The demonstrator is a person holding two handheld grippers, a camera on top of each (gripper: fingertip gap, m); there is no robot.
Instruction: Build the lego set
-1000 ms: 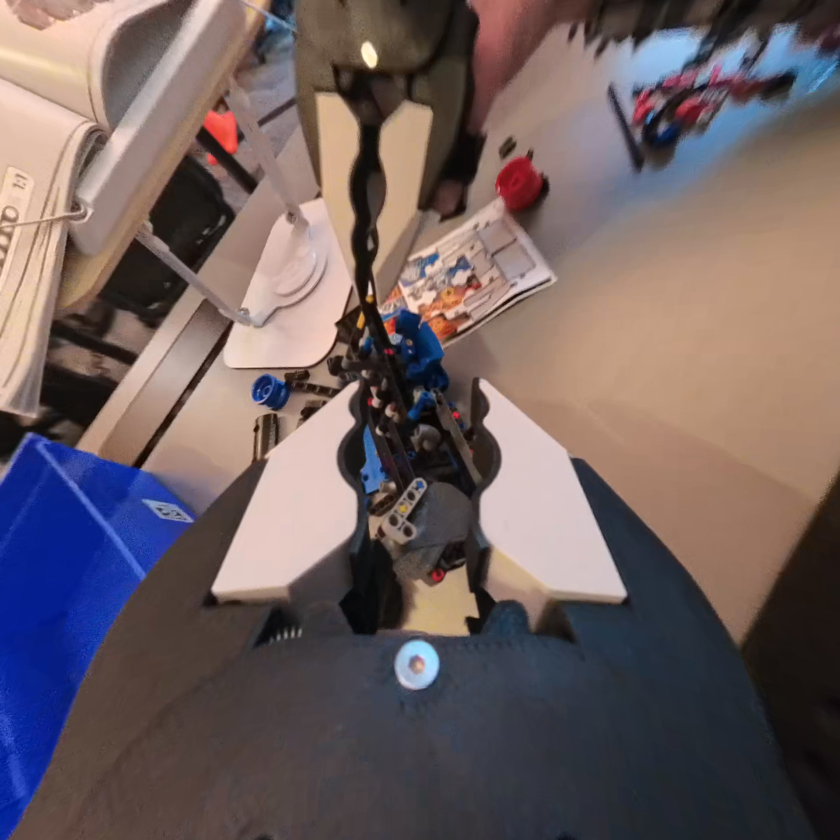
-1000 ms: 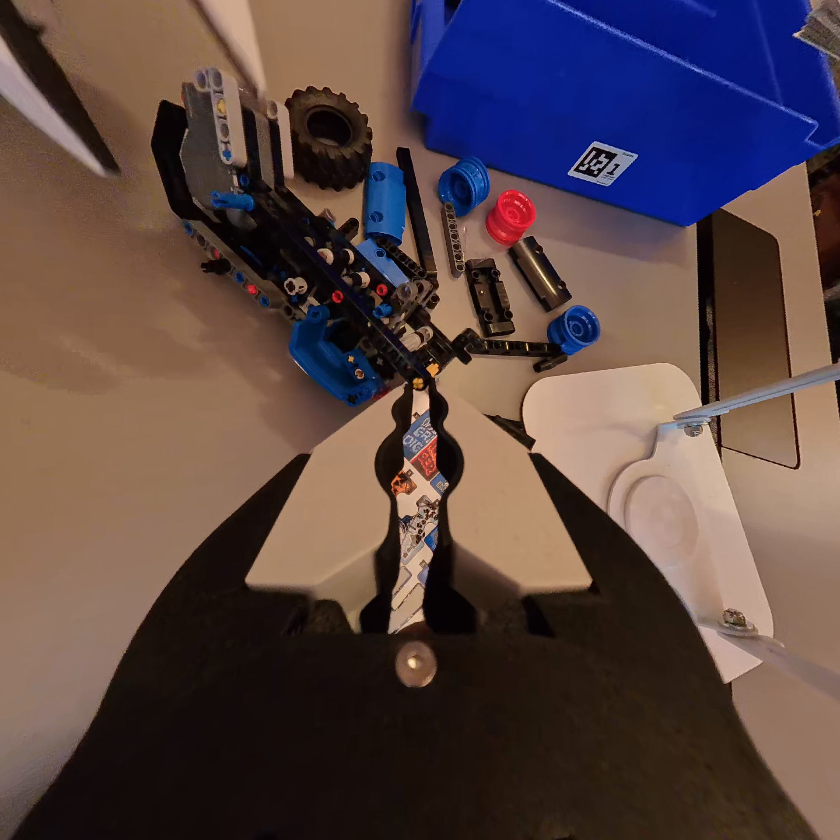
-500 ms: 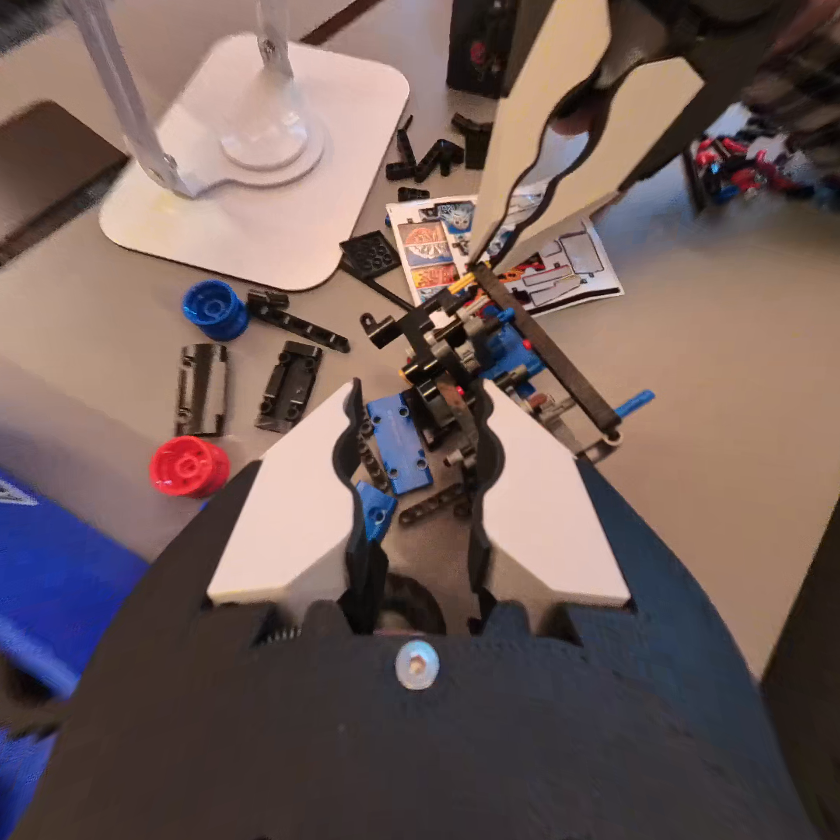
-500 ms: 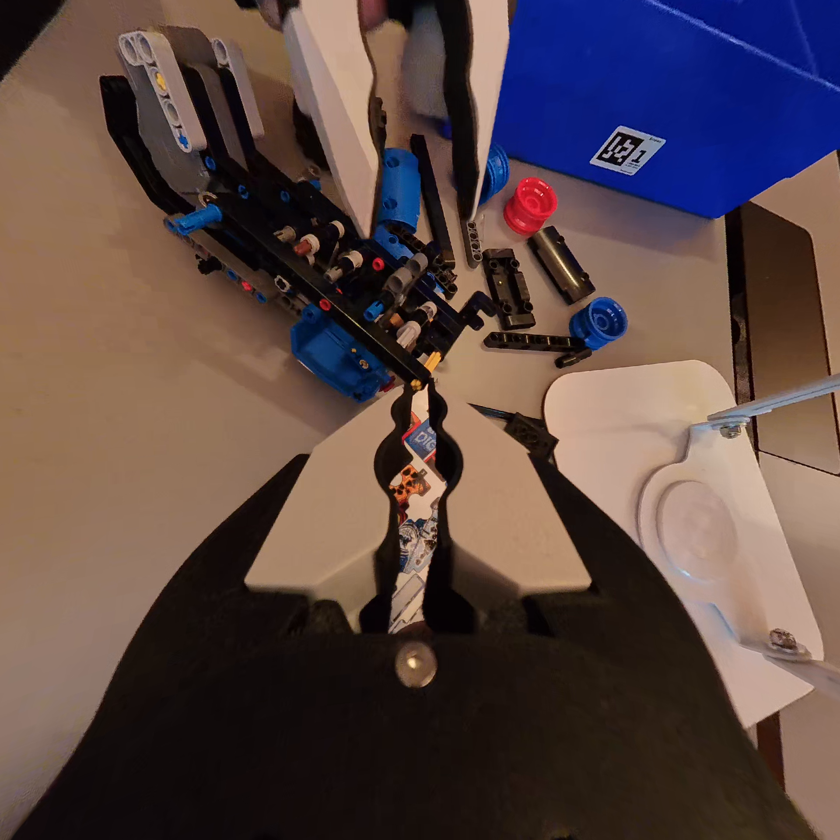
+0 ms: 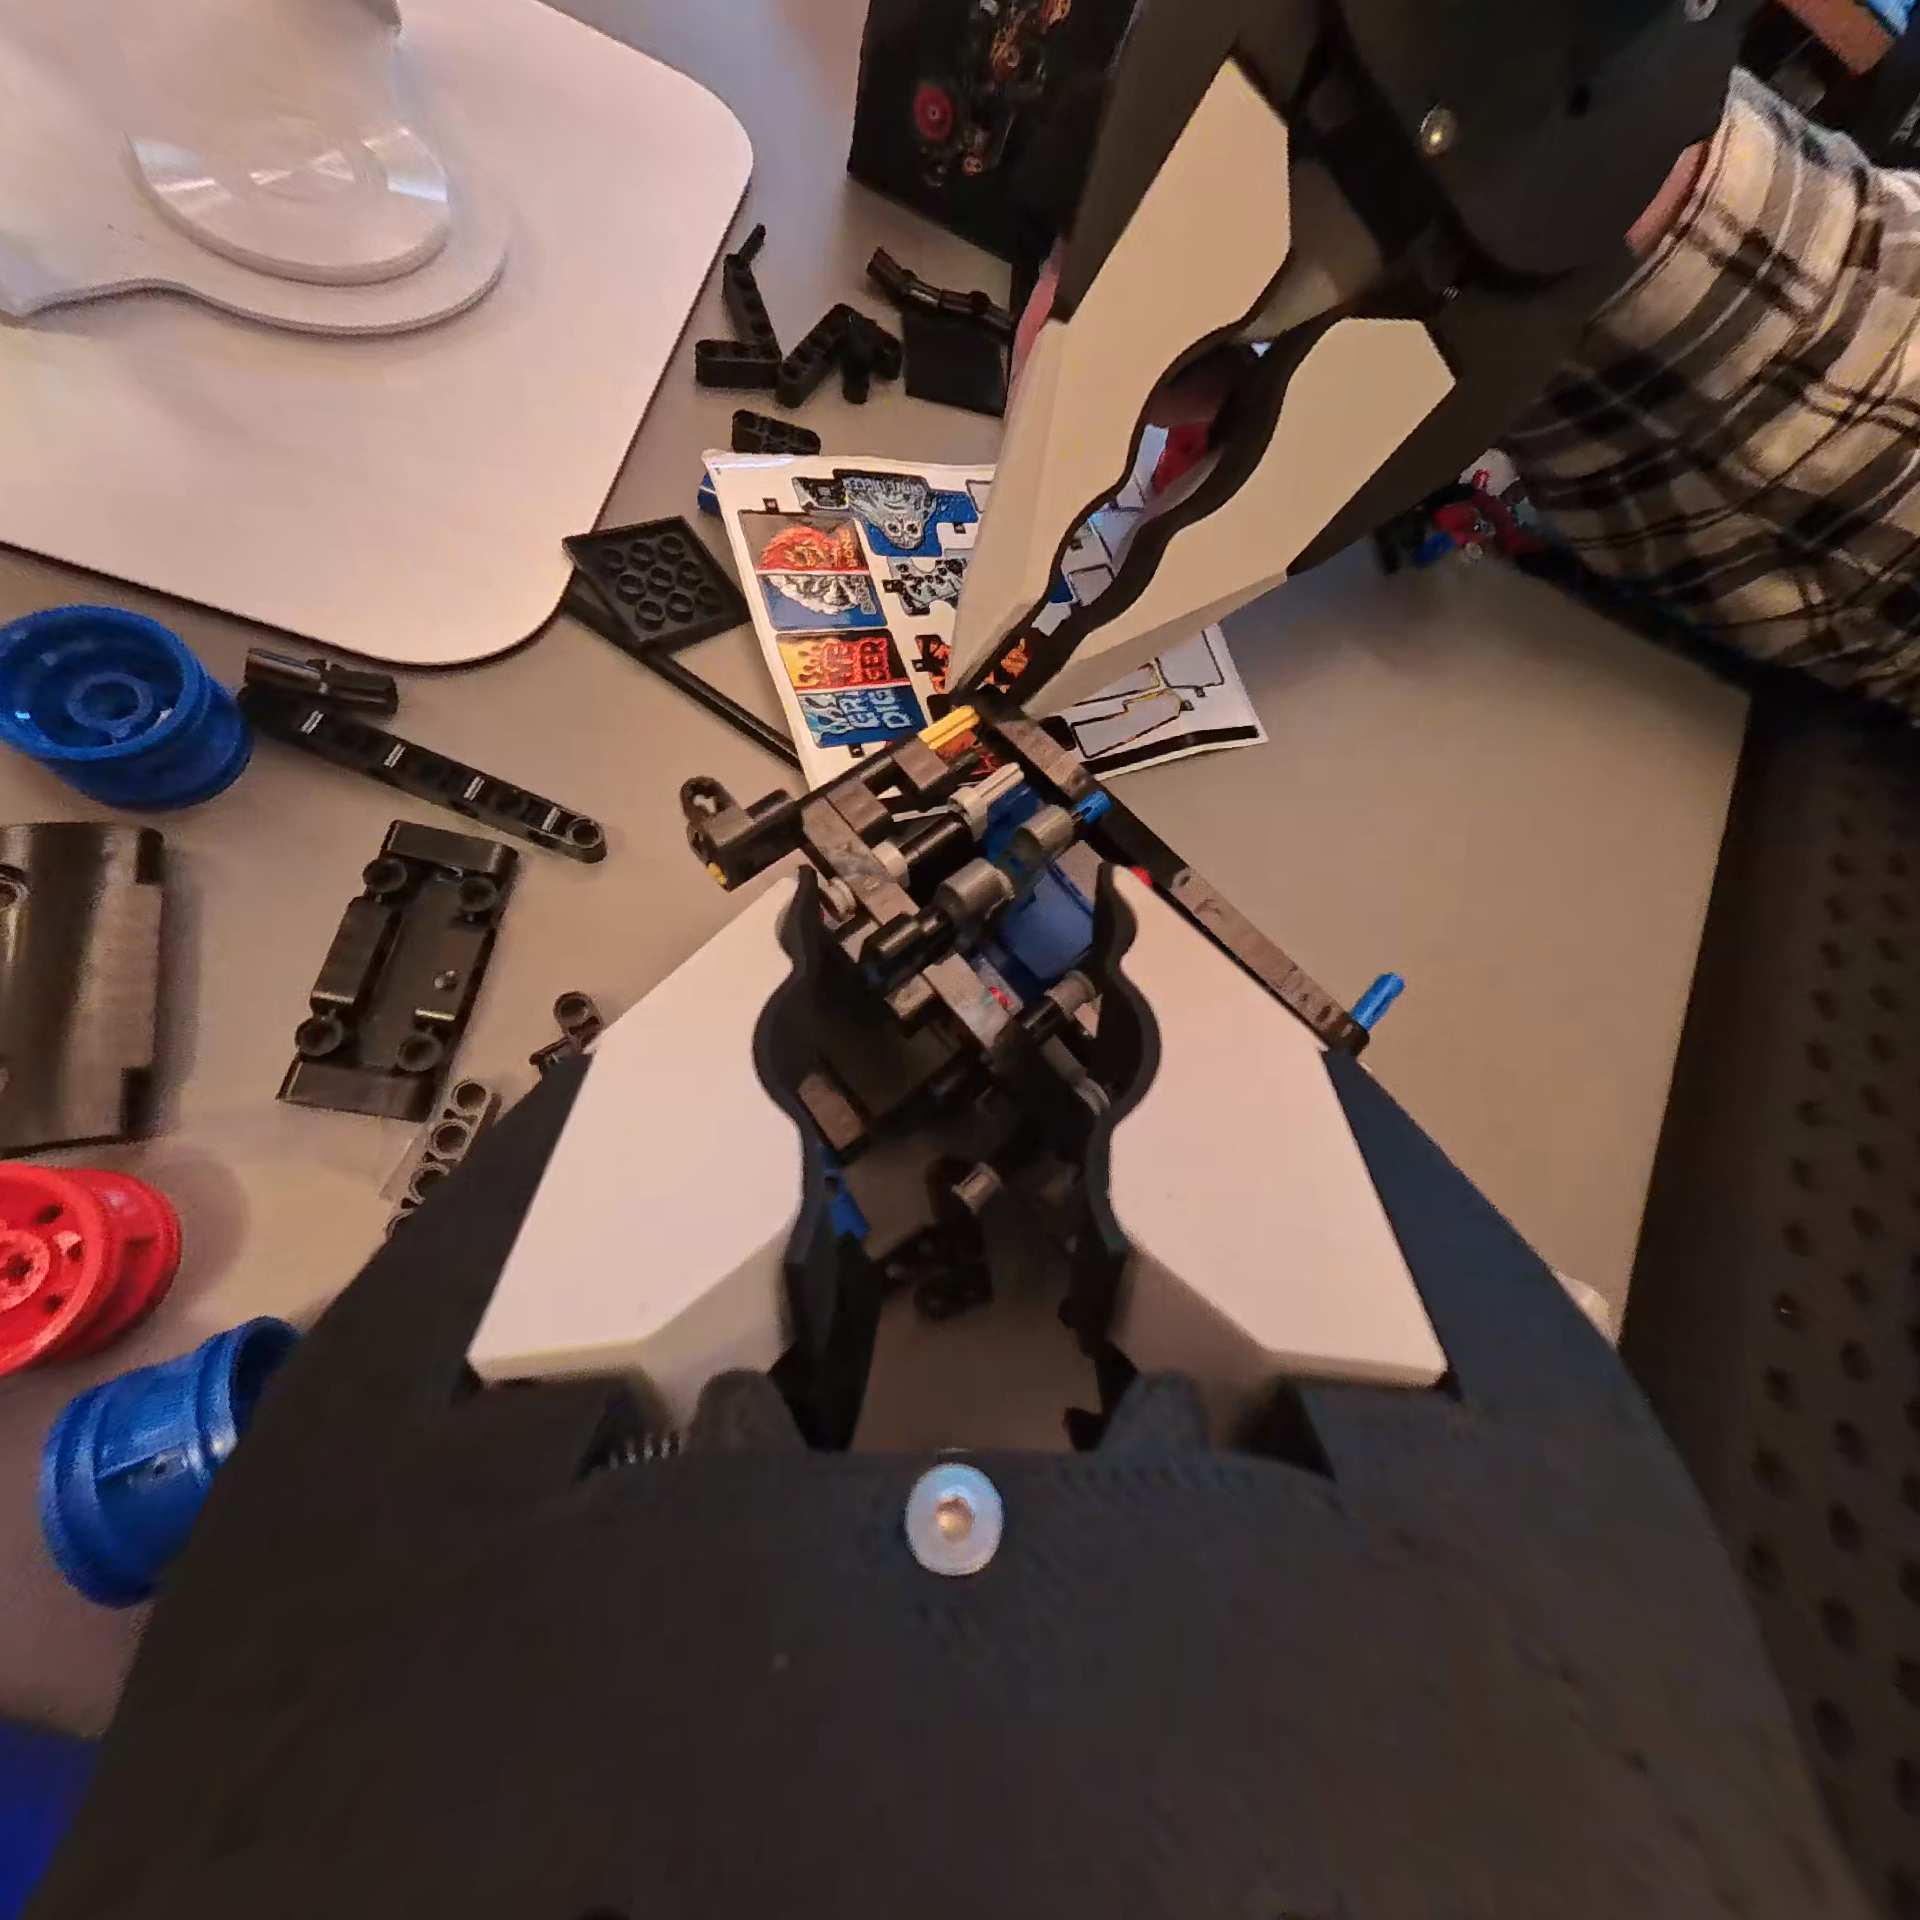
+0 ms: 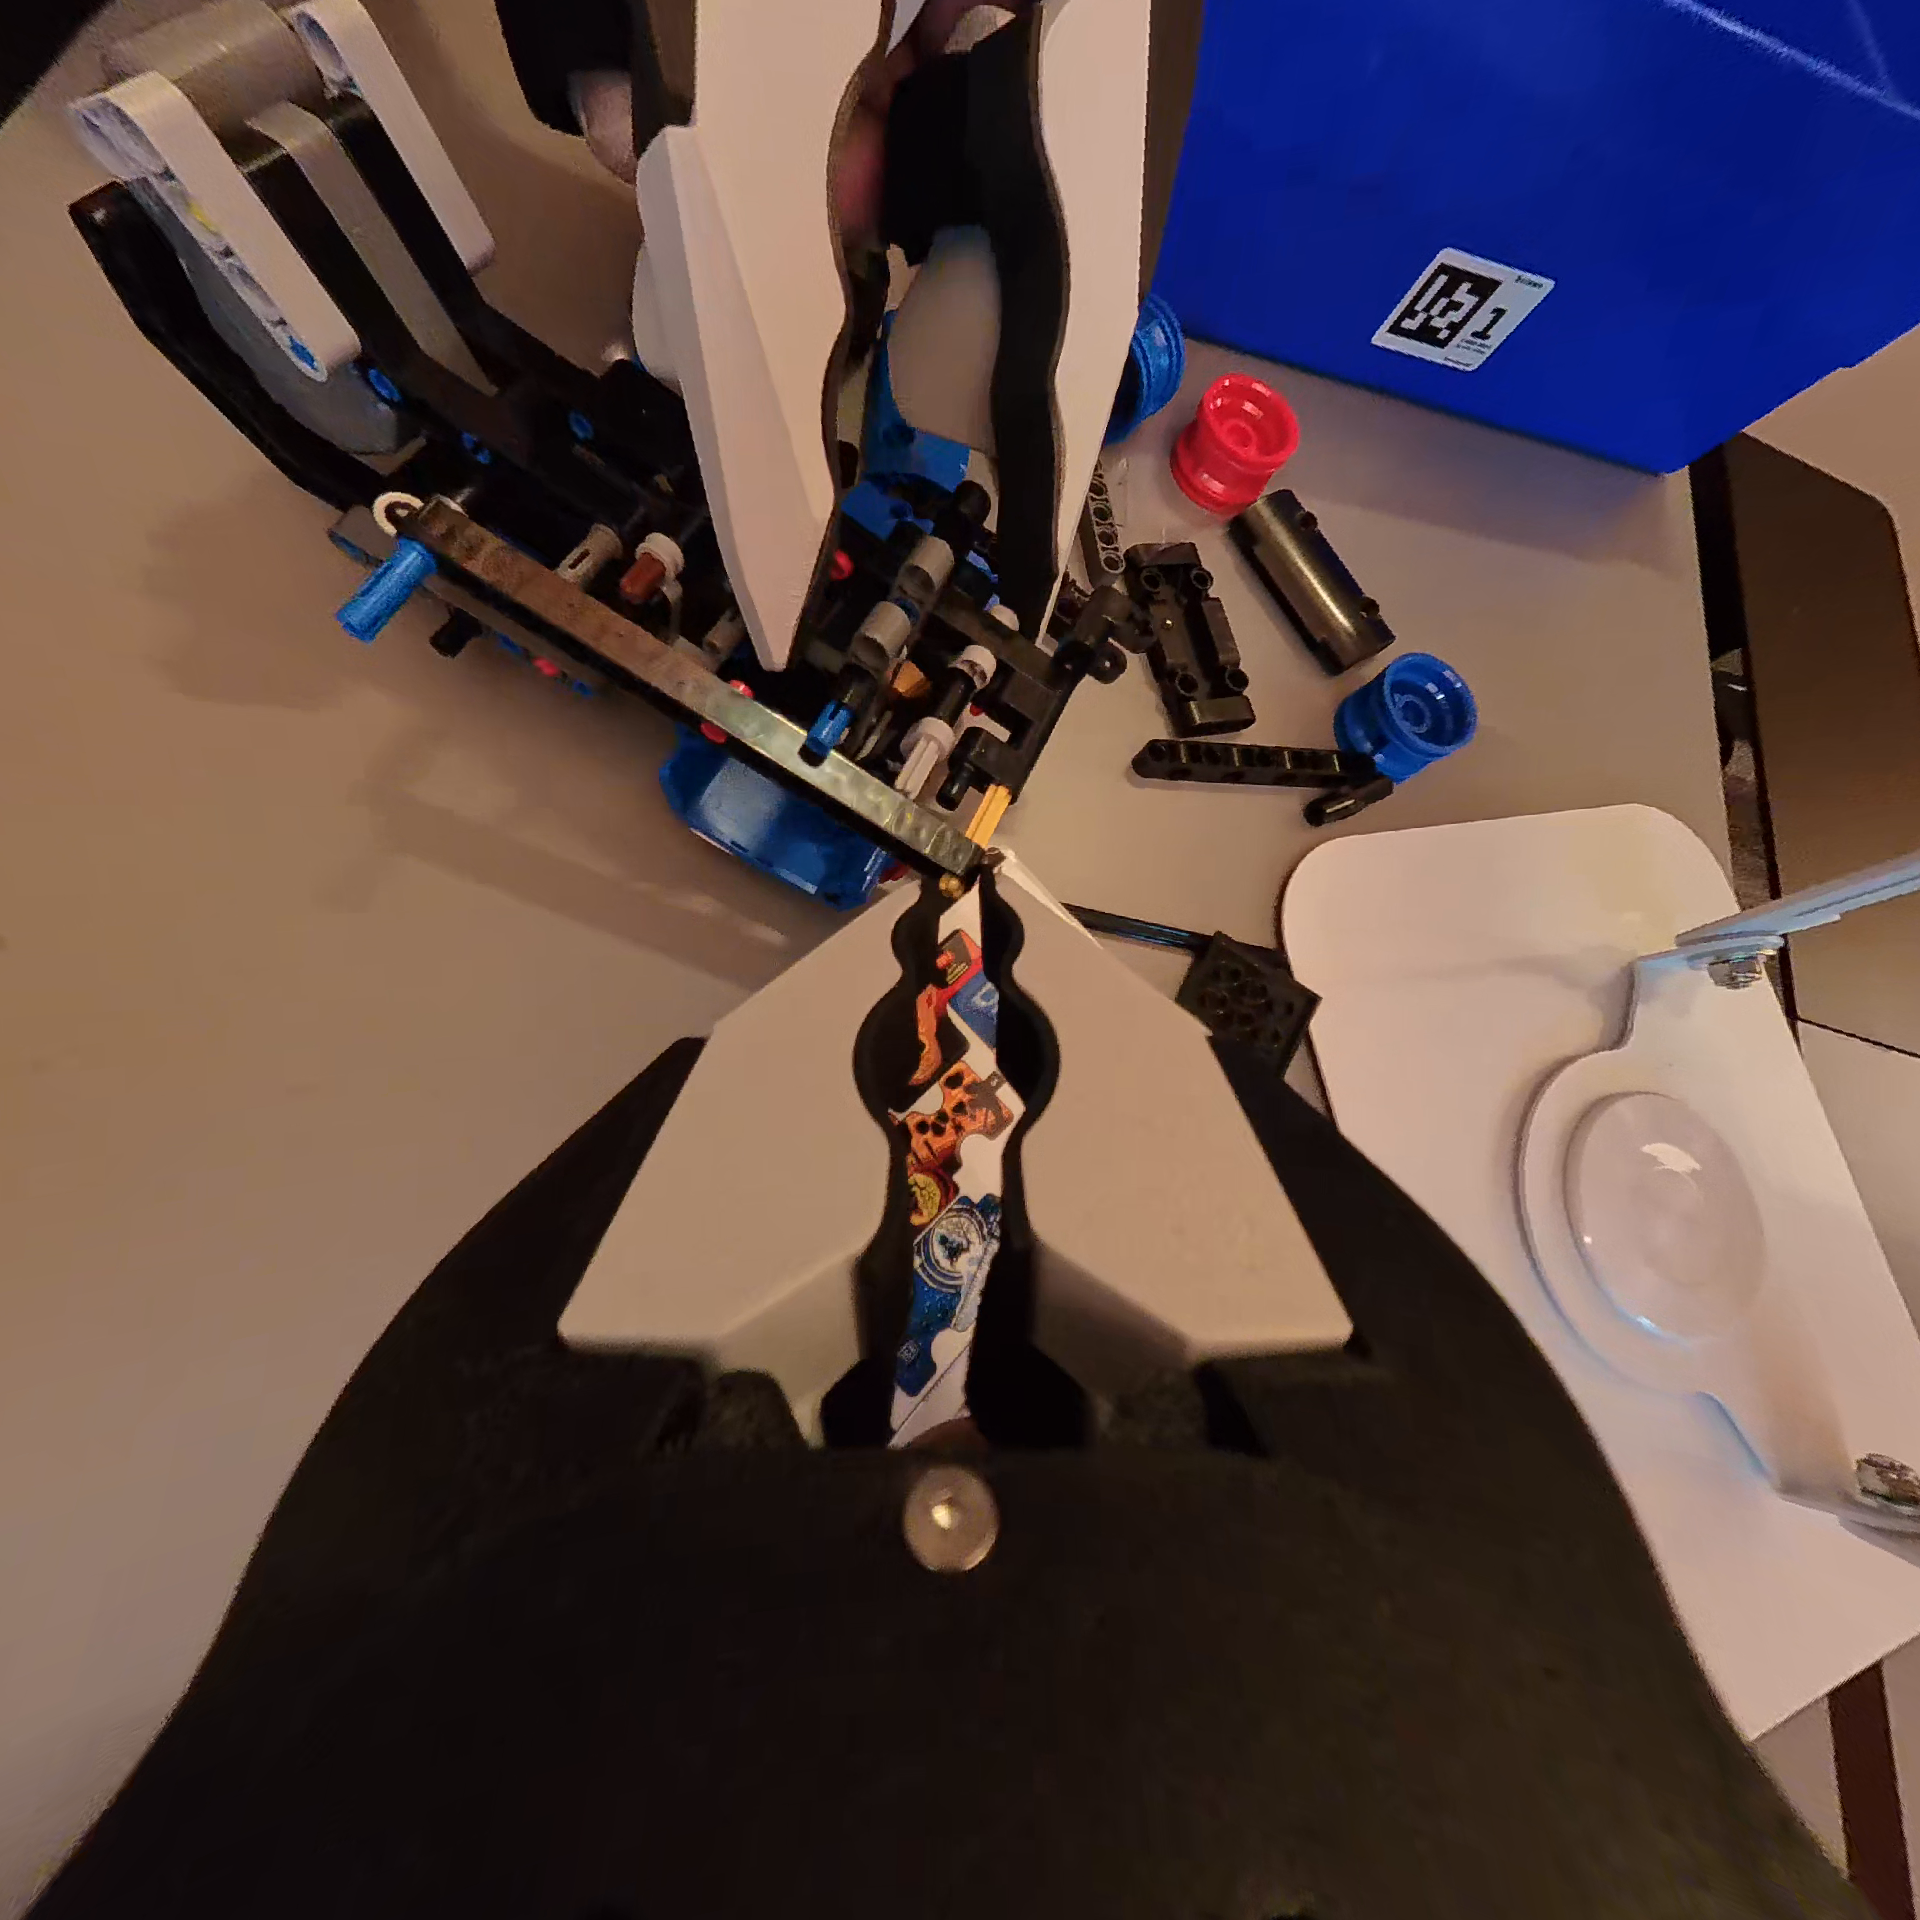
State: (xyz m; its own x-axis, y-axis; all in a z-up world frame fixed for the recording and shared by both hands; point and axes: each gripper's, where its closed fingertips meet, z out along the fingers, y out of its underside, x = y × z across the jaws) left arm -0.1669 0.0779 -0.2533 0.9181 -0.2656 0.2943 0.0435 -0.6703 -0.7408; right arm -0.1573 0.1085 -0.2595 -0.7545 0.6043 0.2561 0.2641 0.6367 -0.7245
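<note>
On the tan table (image 6: 260, 1039), the left tongs (image 5: 951, 894), now advanced, straddle the lego model (image 5: 935, 935), jaws apart; the right tongs (image 6: 971, 883) pinch its black beam (image 6: 675, 665).

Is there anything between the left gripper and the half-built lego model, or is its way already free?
Nothing visible is in the way. The left gripper already has its fingers on both sides of the lego model. The loose black parts lie to its side on the table, not between them.

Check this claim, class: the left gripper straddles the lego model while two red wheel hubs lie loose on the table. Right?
Not quite. Only one red wheel hub lies loose; the right wrist view shows the others are blue. The left gripper does straddle the lego model.
</note>
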